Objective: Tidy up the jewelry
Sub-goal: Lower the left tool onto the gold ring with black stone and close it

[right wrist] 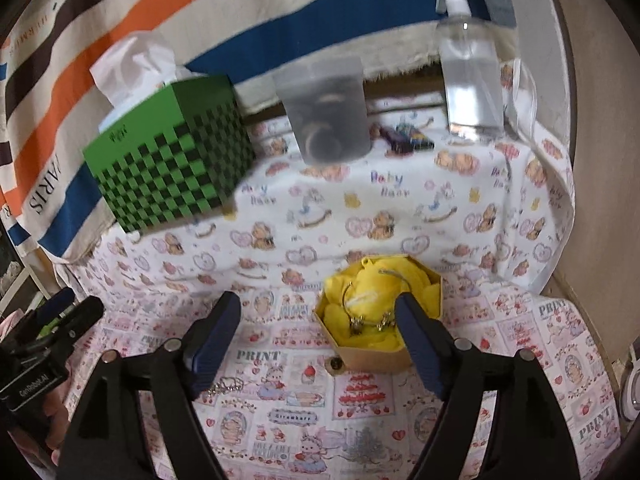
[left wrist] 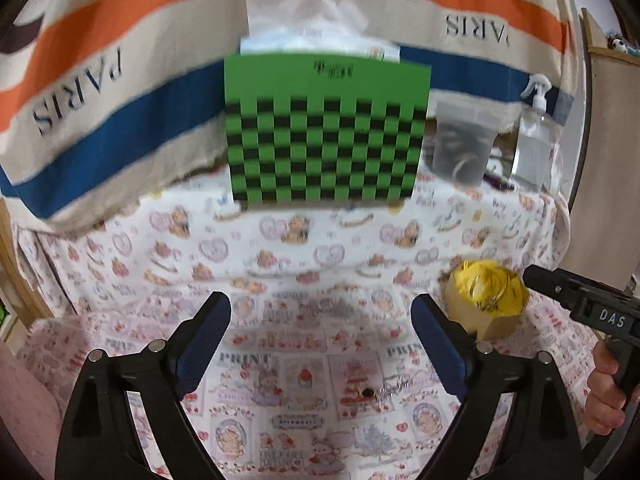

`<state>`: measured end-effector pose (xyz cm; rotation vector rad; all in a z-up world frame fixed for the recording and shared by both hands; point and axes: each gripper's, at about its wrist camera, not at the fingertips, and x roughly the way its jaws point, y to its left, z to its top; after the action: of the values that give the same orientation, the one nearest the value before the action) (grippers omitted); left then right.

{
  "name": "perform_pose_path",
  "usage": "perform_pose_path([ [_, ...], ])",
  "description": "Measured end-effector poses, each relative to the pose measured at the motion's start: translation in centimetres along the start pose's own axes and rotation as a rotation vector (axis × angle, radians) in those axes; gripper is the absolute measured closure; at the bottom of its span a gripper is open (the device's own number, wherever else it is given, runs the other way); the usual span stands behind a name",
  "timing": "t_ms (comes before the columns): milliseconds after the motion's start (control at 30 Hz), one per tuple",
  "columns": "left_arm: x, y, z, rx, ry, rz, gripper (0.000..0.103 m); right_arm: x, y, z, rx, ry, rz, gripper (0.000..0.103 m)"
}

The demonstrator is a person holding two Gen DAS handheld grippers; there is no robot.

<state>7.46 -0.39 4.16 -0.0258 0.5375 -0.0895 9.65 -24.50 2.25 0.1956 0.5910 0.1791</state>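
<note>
A small hexagonal cardboard box with yellow padding holds a pair of hoop earrings. It also shows in the left wrist view. A small dark round piece and a silver chain piece lie on the patterned cloth between my left fingers. In the right wrist view the round piece lies by the box and the chain by my left finger. My left gripper is open and empty. My right gripper is open and empty, its right finger at the box.
A green checkered tissue box stands at the back left. A translucent cup with dark rings and a clear spray bottle stand at the back. A striped cloth hangs behind. The table edge is at the right.
</note>
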Motion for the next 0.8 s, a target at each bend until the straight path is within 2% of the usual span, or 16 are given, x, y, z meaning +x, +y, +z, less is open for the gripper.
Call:
perform_pose_path([
  [233,2.4,-0.9,-1.8,0.030,0.094,-0.003,0.012,0.5,0.6,-0.8,-0.020,0.031,-0.015,0.022],
  [533,4.0,-1.8,-3.1,0.034,0.169,-0.024,0.015,1.4,0.4,-1.3,-0.018,0.086,-0.039,0.021],
  [633,4.8,-1.9,-3.5,0.025,0.219,-0.048,0.030,1.7,0.1,-1.3,-0.006,0.101,-0.054,0.021],
  [700,5.5,-2.0,-3.8,0.016,0.265,-0.076,0.045,1.9,-0.1,-1.3,0.003,0.110,-0.061,0.021],
  [800,6.4,-2.2,-4.4,0.002,0.326,-0.122,0.061,2.1,-0.5,-1.3,0.014,0.122,-0.072,0.021],
])
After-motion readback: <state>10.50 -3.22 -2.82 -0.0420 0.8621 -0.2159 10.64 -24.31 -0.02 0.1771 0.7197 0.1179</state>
